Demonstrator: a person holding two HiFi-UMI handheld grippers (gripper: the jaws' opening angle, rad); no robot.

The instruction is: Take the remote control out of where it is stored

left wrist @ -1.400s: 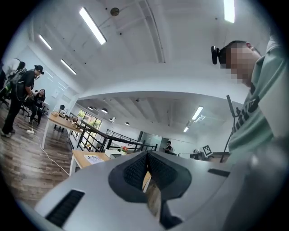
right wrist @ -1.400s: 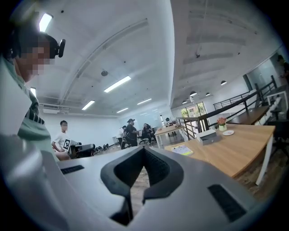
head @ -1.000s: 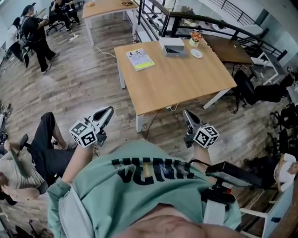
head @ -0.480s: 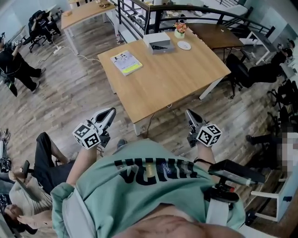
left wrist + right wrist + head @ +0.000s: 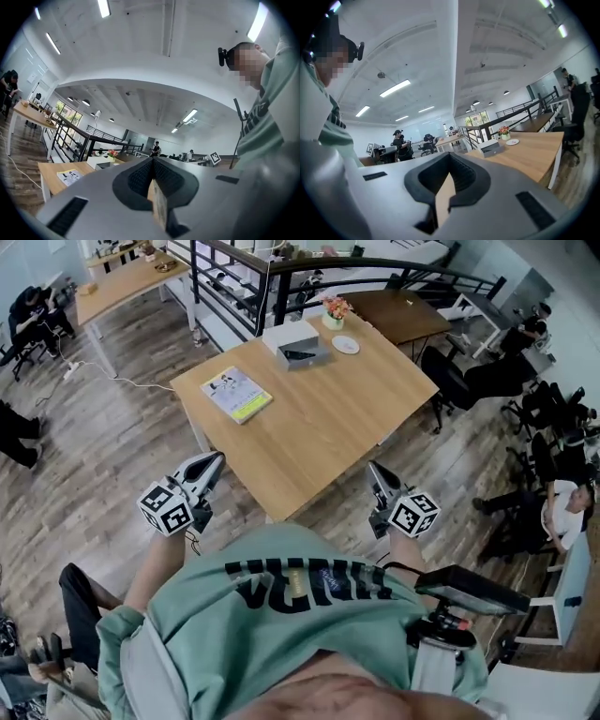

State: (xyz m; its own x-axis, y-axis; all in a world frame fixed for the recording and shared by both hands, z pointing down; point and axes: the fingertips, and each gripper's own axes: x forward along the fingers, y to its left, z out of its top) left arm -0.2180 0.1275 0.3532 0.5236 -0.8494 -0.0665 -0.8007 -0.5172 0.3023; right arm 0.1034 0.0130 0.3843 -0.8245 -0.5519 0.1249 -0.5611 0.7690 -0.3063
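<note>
Both my forearms are out in front of my body, elbows bent, the two grippers level with each other and pointing toward the wooden table [image 5: 319,427]. My left gripper [image 5: 214,463] hangs over the plank floor [image 5: 103,456] just off the table's left side, nose tilted up and inward. My right gripper [image 5: 374,470] sits off the near right edge, also over floor and not over the tabletop. Neither one touches anything.

In the left gripper view, the left gripper [image 5: 152,160] has its ribbed pads pressed flat together, nothing caught between them. The right gripper [image 5: 450,158] shows the same in its own view: clenched tight and empty.

The box [image 5: 295,341] stands at the far end of the table, well away from both grippers. A slim dark thing lies in its open side, which I take for the remote control [image 5: 301,354]; it is too small to be sure. A flower pot [image 5: 335,311] and a small plate [image 5: 345,344] stand just beside the box, and a booklet [image 5: 236,394] lies flat nearer the left edge.
</note>
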